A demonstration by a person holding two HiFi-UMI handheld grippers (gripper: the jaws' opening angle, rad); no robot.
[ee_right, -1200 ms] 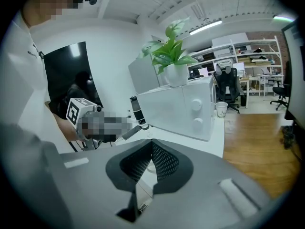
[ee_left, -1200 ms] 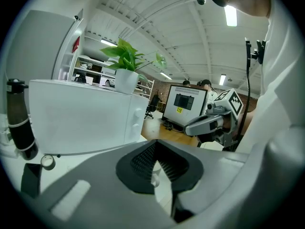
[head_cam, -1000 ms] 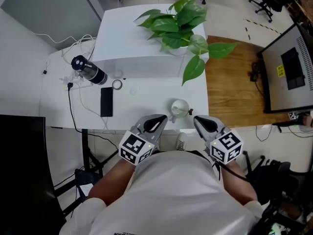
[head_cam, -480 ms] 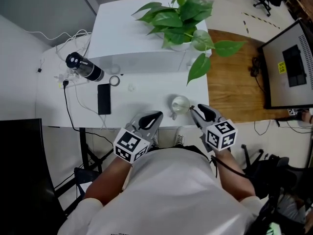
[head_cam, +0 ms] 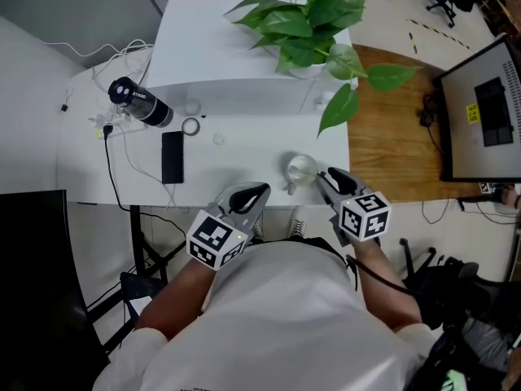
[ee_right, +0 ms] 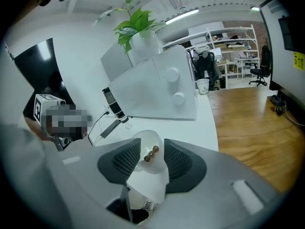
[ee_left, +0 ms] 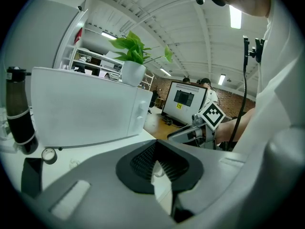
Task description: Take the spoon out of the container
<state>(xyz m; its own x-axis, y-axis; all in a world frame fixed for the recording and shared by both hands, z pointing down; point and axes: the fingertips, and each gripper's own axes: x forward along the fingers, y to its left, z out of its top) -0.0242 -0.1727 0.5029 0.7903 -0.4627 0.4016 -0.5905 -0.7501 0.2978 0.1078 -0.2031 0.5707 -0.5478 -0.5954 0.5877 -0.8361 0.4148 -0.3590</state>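
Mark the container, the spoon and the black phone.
container (head_cam: 300,169), head view, on its pale body.
spoon (ee_right: 151,153), right gripper view, on the brown handle end.
black phone (head_cam: 172,157), head view, on the middle of its face.

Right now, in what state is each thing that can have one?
right gripper: jaws opening, spoon handle between them, not pressed.
left gripper: shut, empty.
spoon: inside the container.
container: upright on the table.
black bottle: upright, capped.
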